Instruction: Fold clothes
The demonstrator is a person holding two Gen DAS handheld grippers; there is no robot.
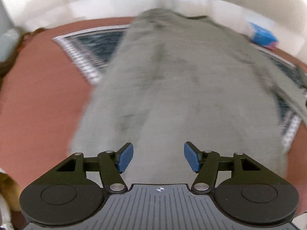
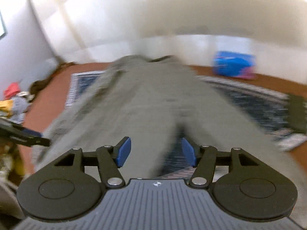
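A grey-green pair of trousers [image 1: 172, 88] is lying stretched out lengthwise over a patterned rug [image 1: 90, 53] on the reddish floor [image 1: 38, 95], with its two legs parting close to the right gripper [image 2: 156, 152], where the rug is showing through the gap. Both views are blurring, so seams and hems are not reading clearly. The left gripper [image 1: 158, 158] is hovering over the near end of the cloth with its blue pads [image 1: 125, 158] spread wide and gripping nothing; the right gripper is likewise standing spread and empty, its tips poised over the near legs. The step in hand is probably taking hold of the near end to fold it over. To do it well, each gripper should be pinching one outer corner of the hems, catching both layers, then lifting evenly so the cloth is carrying across without twisting. A blue package [image 2: 233, 63] is sitting by the far wall, and a heap of other clothes [image 2: 14, 99] is lying off to the left.
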